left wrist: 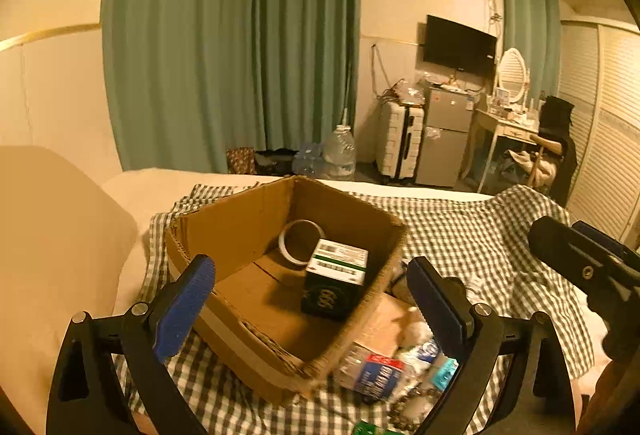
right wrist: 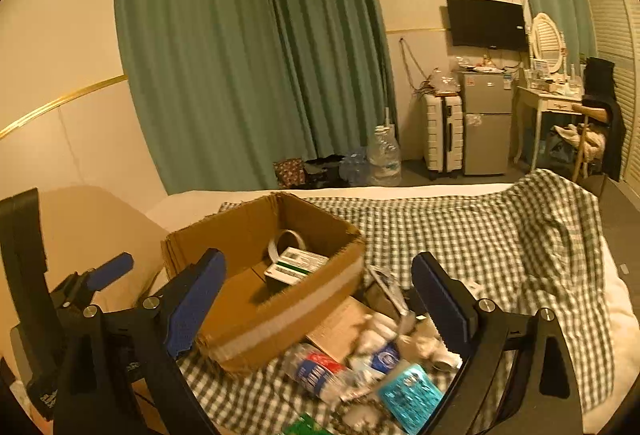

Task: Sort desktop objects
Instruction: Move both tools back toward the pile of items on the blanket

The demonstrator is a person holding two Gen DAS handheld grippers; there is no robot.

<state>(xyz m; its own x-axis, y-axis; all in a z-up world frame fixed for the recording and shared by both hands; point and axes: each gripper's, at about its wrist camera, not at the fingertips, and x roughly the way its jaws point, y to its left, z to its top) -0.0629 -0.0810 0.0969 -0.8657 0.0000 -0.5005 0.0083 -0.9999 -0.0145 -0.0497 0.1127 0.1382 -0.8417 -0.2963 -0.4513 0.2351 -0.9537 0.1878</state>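
Observation:
An open cardboard box (left wrist: 240, 231) (right wrist: 248, 235) sits on a green checked cloth. Inside it are a roll of white tape (left wrist: 300, 241) (right wrist: 285, 241) and a dark carton with a white and green top (left wrist: 336, 281) (right wrist: 298, 265). A heap of loose items lies right of the box: a crushed plastic bottle with a red and blue label (left wrist: 374, 375) (right wrist: 318, 373), a teal packet (right wrist: 408, 395) (left wrist: 444, 373) and white wrappers (right wrist: 384, 331). My left gripper (left wrist: 312, 309) is open and empty above the box. My right gripper (right wrist: 320, 309) is open and empty over the box's near corner and the heap.
The checked cloth (right wrist: 480, 235) covers a white bed, rumpled at the right. A beige pillow (left wrist: 52, 255) lies left of the box. Beyond the bed are green curtains (left wrist: 240, 35), a large water bottle (left wrist: 340, 151), a suitcase (left wrist: 400, 139), a small fridge and a dressing table.

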